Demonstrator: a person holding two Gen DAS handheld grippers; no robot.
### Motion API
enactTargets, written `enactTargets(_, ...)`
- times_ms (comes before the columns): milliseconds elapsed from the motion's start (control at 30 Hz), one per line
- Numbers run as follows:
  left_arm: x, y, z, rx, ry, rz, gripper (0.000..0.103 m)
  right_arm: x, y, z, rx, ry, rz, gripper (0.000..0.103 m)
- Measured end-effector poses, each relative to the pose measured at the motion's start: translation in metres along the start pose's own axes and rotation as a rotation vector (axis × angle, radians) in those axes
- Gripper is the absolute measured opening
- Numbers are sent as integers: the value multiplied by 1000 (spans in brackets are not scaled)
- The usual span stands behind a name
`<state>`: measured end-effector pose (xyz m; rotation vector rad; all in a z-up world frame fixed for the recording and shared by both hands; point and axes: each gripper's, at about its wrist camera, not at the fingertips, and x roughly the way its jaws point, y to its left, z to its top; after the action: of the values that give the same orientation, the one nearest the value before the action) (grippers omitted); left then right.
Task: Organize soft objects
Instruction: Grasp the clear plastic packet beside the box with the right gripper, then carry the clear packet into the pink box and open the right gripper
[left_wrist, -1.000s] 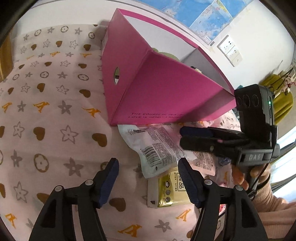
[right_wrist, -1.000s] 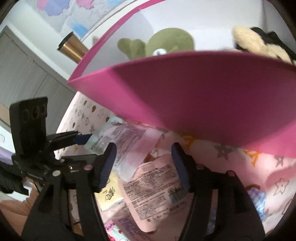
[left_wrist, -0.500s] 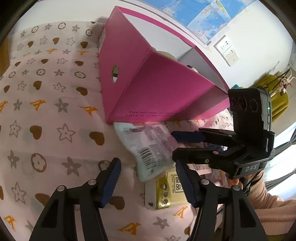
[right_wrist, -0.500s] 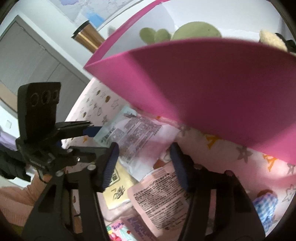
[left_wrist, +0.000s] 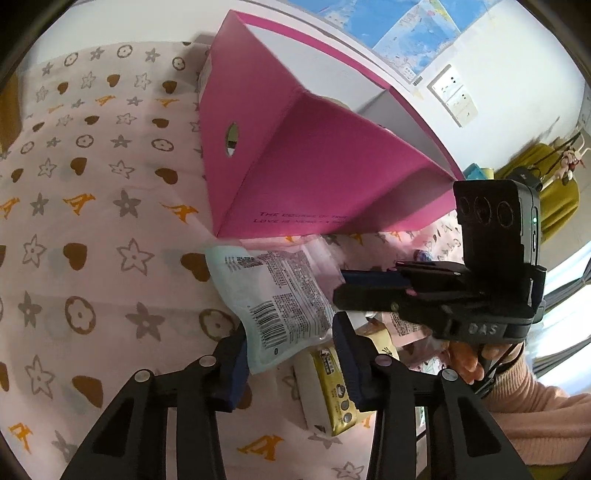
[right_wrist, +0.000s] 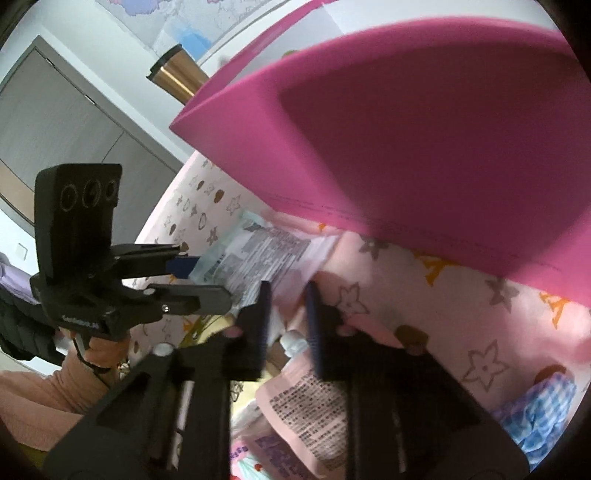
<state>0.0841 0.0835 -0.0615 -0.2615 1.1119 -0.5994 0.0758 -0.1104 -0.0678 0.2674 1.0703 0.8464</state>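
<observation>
A pale blue-white soft packet with a barcode lies on the patterned cloth in front of the pink box. My left gripper is open, its fingers straddling the packet's near end. My right gripper has its jaws nearly closed on the packet's far edge; in the left wrist view it comes in from the right. A pink packet lies under the right gripper.
A yellow packet lies by the left gripper's right finger. A blue checked soft item lies on the cloth at the right. A copper tumbler stands behind the box. The cloth stretches to the left.
The right gripper's jaws have narrowed from wide open to nearly closed on the packet's edge. The left gripper has moved forward so its fingers straddle the packet. The packet has shifted slightly left.
</observation>
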Motion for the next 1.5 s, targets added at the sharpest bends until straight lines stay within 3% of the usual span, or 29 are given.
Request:
enactTargets(100, -1, -6, 0, 4, -10, 0, 39, -9, 4, -1, -17, -34, 46, 15)
enactTargets(233, -8, -19, 0, 29, -32, -25, 34, -21, 10, 0, -40, -63, 53, 8)
enactTargets(533, -37, -69, 7, 132, -95, -34, 34, -64, 40, 5, -112, -162, 67, 7)
enactTargets(733, -54, -98, 49, 193, -113, -15, 34, -101, 42, 23, -129, -239, 72, 7)
enactTargets(900, -51, -108, 91, 221, -134, 17, 34, -121, 37, 51, -144, -303, 22, 7)
enactTargets(1100, -31, -103, 123, 220, -123, 86, 36, -111, 10, 77, -105, -307, 4, 7)
enactTargets(1300, -15, -85, 126, 192, -110, 182, 43, -87, -5, 86, -85, -246, -56, 11)
enactTargets(1400, -23, -75, 124, 178, -137, 238, 54, -83, -12, 85, -71, -223, -100, 11)
enactTargets(1500, -32, -70, 122, 159, -165, 247, 53, -85, -16, 83, -66, -218, -122, 13)
